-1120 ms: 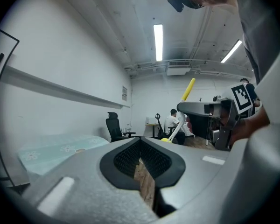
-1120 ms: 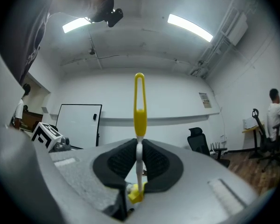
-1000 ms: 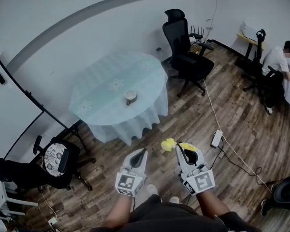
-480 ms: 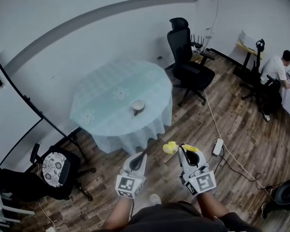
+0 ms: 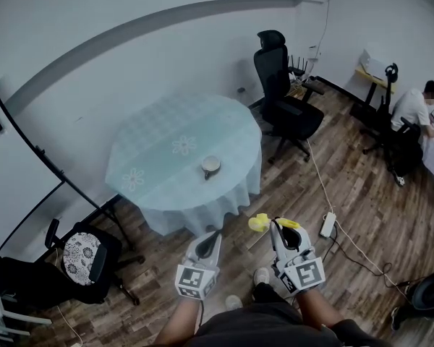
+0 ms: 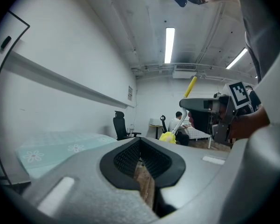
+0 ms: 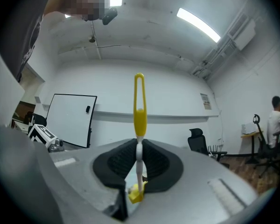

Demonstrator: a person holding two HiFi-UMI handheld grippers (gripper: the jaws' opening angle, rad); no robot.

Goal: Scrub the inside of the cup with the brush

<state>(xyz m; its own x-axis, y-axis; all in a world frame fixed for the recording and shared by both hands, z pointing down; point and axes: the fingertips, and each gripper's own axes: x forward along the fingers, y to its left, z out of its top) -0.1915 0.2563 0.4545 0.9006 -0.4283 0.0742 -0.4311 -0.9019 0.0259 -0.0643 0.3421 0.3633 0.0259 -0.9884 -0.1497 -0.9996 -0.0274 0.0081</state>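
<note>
Two claws face the round table (image 5: 159, 139), well ahead. The left gripper (image 5: 213, 236) is shut and empty, free to steady things. The right gripper (image 5: 279, 225) clamps the brush (image 5: 259, 223) mid-handle, its yellow head jutting left. The cup (image 5: 211, 167), seemingly empty, sits far ahead on that table.

The tablecloth (image 5: 166, 172) is showing pale aqua, with a faint check and white flower motifs scattered over it. The cup (image 5: 211, 166) is looking pale at the rim and darker within. The brush (image 7: 139, 107) is showing a bright yellow loop, a white stem and a yellow head. The left gripper (image 5: 212, 236) and the right gripper (image 5: 281, 227) are both wearing light grey shells with black ribbed pads and black-and-white square markers. The floor (image 5: 362, 208) is running in brown wood-grain planks. The office chair (image 5: 286, 100) is showing black all over. The cushion (image 5: 79, 248) on the lower chair is displaying a whitish ground with dark speckles. The whiteboard (image 7: 70, 120) is showing white inside a black frame.
</note>
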